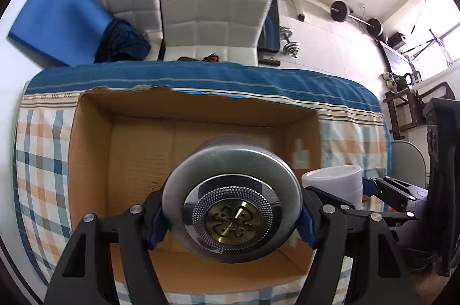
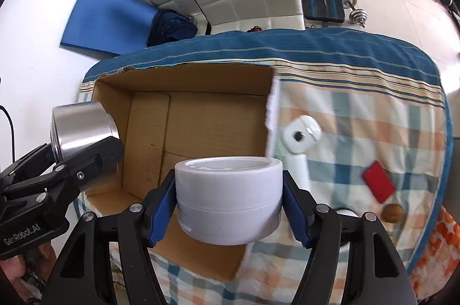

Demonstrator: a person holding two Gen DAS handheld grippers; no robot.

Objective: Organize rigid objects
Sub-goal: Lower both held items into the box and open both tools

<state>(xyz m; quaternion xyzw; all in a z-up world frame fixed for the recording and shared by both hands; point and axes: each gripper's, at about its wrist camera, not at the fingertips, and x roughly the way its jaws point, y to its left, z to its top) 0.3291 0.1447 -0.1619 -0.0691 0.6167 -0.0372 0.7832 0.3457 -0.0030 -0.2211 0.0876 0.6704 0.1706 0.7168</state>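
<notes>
My left gripper is shut on a round silver tin with a gold emblem on its lid, held above the open cardboard box. The tin also shows in the right wrist view, at the box's left edge. My right gripper is shut on a white round container, held over the box's near right corner. The container shows at the right in the left wrist view. The box floor that shows is bare.
The box sits on a checked cloth over a table. On the cloth right of the box lie a white handled device, a red card-like item and a brown round object. Mattresses, a blue mat and weights lie beyond.
</notes>
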